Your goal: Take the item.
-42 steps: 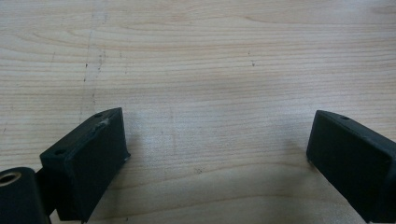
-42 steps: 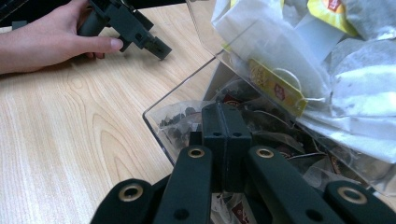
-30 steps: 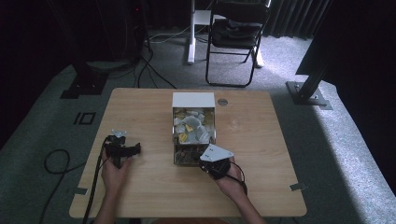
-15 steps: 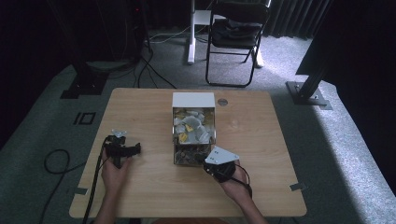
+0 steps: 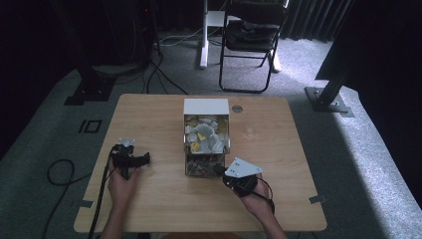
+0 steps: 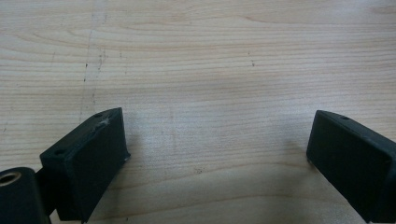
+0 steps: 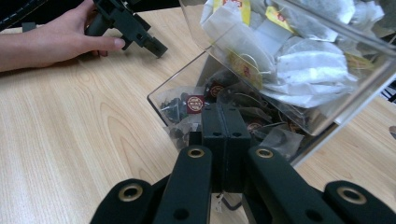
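Observation:
A clear two-level box [image 5: 206,134] stands mid-table, with pale tea bags [image 7: 299,65] in its upper level and dark packets [image 7: 187,105] in the open lower tray. My right gripper [image 5: 221,170] is at the box's near right corner. In the right gripper view its jaws are pressed together, and the right gripper [image 7: 222,112] has its tips at the mouth of the lower tray among the dark packets. I cannot tell whether anything thin is pinched. My left gripper [image 5: 132,160] rests at the table's left, and the left gripper [image 6: 215,154] stands wide open over bare wood.
The wooden table [image 5: 278,144] has a small round hole [image 5: 237,108] behind the box. A folding chair [image 5: 249,40] and cables lie on the floor beyond the far edge. The person's left hand [image 7: 51,42] lies flat on the table.
The right gripper has drifted slightly to the right beside the box. The left gripper has stayed put.

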The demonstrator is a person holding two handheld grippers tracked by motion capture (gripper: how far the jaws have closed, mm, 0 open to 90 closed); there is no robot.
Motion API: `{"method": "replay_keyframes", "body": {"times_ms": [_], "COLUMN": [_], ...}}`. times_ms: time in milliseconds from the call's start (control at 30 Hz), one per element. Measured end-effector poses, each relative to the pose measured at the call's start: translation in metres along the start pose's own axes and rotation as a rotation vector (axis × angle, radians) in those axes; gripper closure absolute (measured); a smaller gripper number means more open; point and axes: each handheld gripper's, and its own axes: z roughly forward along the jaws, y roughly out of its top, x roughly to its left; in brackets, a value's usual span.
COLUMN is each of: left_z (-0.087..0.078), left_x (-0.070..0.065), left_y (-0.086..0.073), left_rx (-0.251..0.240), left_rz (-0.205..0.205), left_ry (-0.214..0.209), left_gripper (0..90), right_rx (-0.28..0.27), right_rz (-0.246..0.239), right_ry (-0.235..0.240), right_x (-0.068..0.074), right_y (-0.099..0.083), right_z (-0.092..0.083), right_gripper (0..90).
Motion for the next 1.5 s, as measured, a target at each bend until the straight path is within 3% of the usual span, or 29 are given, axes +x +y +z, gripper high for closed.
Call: {"method": "replay_keyframes", "body": {"times_ms": [1500], "left_z": [0.0], "left_x": [0.0], "left_y": [0.0], "left_rx": [0.0], "left_rz": [0.0], "left_ry": [0.0], "left_gripper": [5.8], "right_rx": [0.019], "right_rz": [0.032], "right_ry": [-0.103], "right_x": [-0.029], "right_y": [-0.016], "right_z": [-0.028], "right_gripper": [90.0]}}
